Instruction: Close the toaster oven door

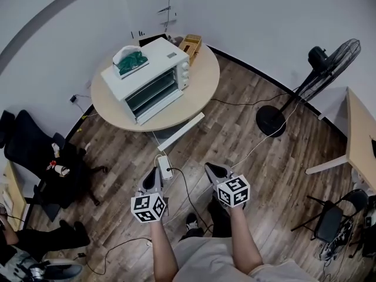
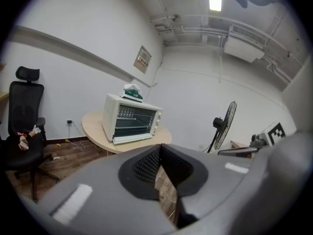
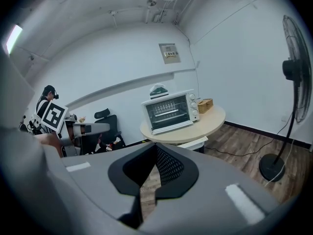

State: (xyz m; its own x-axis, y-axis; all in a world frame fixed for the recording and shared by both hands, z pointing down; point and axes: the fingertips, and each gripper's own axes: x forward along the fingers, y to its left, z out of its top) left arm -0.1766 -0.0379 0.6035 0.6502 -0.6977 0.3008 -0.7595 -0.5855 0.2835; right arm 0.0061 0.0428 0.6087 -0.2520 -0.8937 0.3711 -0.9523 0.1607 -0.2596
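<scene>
- Toaster oven door [image 1: 151,93] is the target, and both tools are well away from it right now.
- Left gripper [image 2: 159,151]: jaws pressed together, nothing between the pads, only floorboards showing past them.
- Right gripper [image 3: 156,150]: same story, jaws closed and empty, held about level with the left one out in front of the person.
- Beyond the two grippers there's open wood floor [image 1: 235,128], with a power strip [image 1: 165,167] and loose cables lying just ahead of the left gripper.
- Further out comes the round table [image 1: 202,90]. On it sits the white toaster oven [image 1: 154,54], with a green bundle [image 1: 131,61] on its roof and a small wooden box [image 1: 191,42] behind it.
- The door faces the person, its long edge running from near-left to far-right in the head view. A pale strip runs along its bottom edge, and at this range I can't call how far the door hangs open.
- Key line-up: the oven sits ahead and a touch left, almost dead in line with the left gripper. So the left looks the nearer one for the door, while the right would come in from the knob side.
- Nothing can be pushed from here; my read is that a walk-in to the table comes first.
</scene>
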